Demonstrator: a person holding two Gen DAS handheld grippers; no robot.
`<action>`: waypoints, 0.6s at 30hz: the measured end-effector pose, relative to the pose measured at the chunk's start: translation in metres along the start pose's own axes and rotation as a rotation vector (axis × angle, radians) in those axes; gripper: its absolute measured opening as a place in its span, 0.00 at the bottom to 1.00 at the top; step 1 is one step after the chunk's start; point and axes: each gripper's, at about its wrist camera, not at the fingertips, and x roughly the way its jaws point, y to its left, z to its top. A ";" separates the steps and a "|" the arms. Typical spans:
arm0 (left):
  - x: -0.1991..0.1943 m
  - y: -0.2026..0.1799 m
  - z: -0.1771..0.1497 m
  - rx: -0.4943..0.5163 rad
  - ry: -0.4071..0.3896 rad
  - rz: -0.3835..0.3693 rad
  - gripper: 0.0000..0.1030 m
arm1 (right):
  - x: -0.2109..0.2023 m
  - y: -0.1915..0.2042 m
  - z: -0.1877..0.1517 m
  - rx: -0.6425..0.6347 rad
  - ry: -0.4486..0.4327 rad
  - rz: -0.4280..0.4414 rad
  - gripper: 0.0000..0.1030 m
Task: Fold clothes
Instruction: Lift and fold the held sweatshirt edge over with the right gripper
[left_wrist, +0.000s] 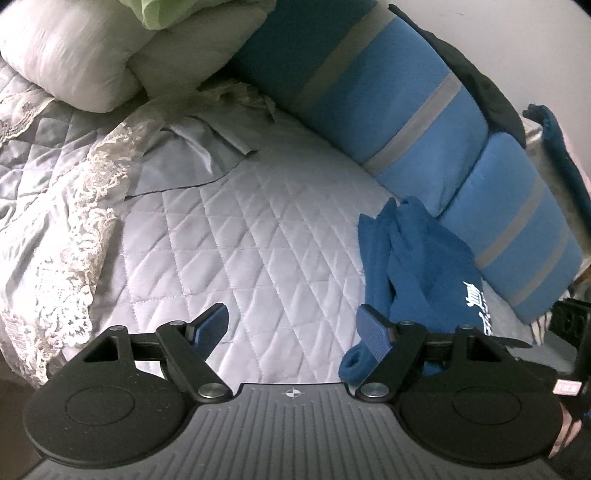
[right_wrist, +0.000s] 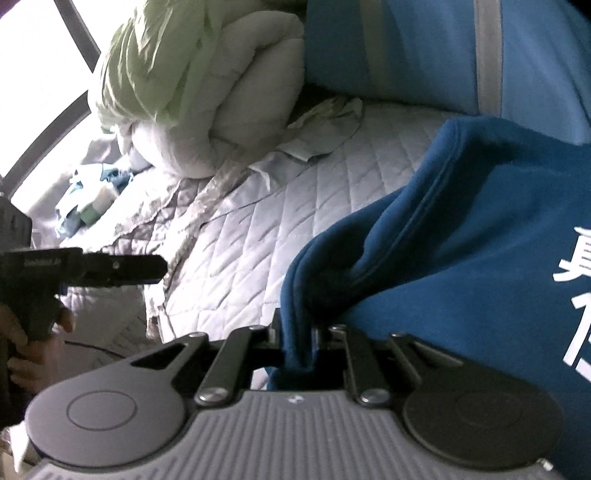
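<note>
A dark blue sweatshirt (left_wrist: 413, 266) with white printed characters lies crumpled on the quilted grey bedspread (left_wrist: 236, 236), at the right of the left wrist view. My left gripper (left_wrist: 295, 326) is open and empty above the bedspread, its right finger beside a fold of the sweatshirt. In the right wrist view the sweatshirt (right_wrist: 461, 236) fills the right side, lifted. My right gripper (right_wrist: 297, 343) is shut on a bunched edge of it. The left gripper's body (right_wrist: 85, 269) shows at the left there, held by a hand.
A long blue bolster with grey stripes (left_wrist: 424, 129) lies along the bed's far side. White and pale green pillows (right_wrist: 192, 92) are piled at the head. A lace-trimmed cover (left_wrist: 55, 229) is bunched at the left. Small items (right_wrist: 92, 195) sit by the window.
</note>
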 end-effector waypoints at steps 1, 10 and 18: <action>0.001 0.000 0.000 -0.002 0.001 -0.002 0.74 | -0.001 0.002 -0.001 -0.009 0.003 -0.006 0.12; 0.004 -0.011 0.002 0.018 0.010 -0.013 0.74 | -0.001 0.001 -0.003 -0.004 -0.013 0.000 0.24; 0.011 -0.031 0.010 0.063 0.020 -0.037 0.74 | -0.045 0.012 -0.007 -0.098 -0.104 0.006 1.00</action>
